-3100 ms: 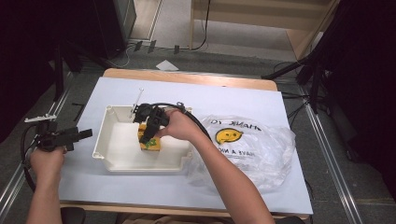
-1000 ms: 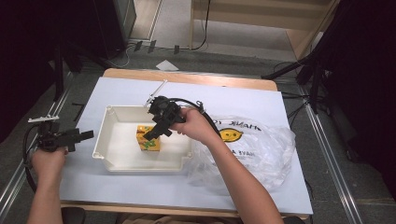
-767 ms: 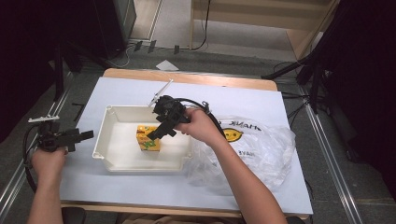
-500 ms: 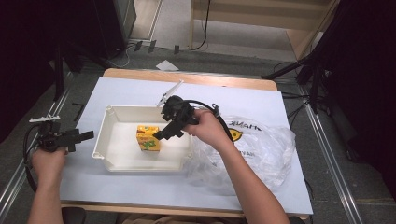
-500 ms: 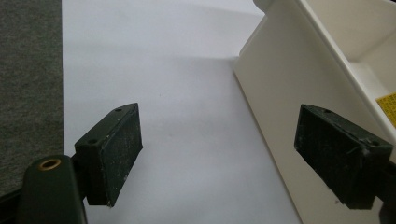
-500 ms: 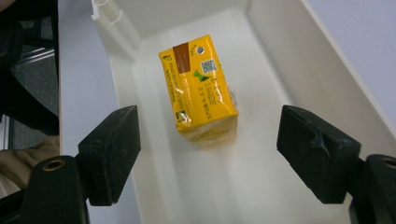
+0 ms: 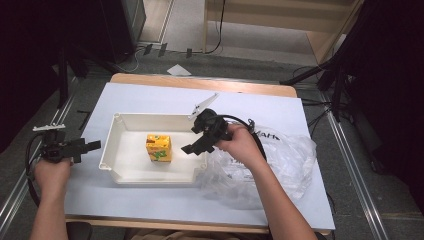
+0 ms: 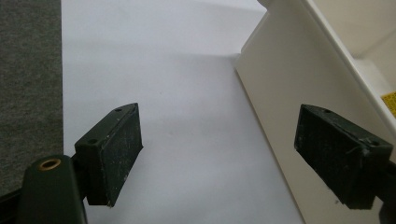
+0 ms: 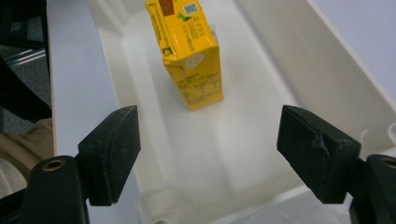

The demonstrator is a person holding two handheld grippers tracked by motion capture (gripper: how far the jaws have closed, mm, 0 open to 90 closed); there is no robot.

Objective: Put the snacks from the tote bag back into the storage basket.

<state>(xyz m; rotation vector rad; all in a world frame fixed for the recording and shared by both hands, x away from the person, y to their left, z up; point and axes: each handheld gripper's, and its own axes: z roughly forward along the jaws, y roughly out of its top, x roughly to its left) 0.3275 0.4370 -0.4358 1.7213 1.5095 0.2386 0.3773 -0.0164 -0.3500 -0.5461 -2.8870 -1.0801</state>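
A yellow juice carton point(image 7: 159, 147) point(image 9: 189, 51) stands upright in the middle of a white tray point(image 7: 130, 172) point(image 9: 299, 60). My right gripper point(image 7: 188, 149) point(image 9: 219, 154) hovers over the tray's right end, open, with nothing between its jaws; the carton is a short way beyond them. My left gripper point(image 7: 94, 145) point(image 8: 238, 158) rests at the table's left edge, open and empty, pointing at the tray's outer left wall point(image 8: 299, 79).
A crumpled clear plastic bag point(image 7: 272, 165) with a yellow smiley print lies right of the tray, under the right hand. The white table top point(image 7: 150, 95) has free room behind and in front of the tray. Rails run along both table sides.
My right gripper let go of the carton and drew back to the right, from above the carton to the tray's right end. The carton stays standing in the tray. The left hand kept still.
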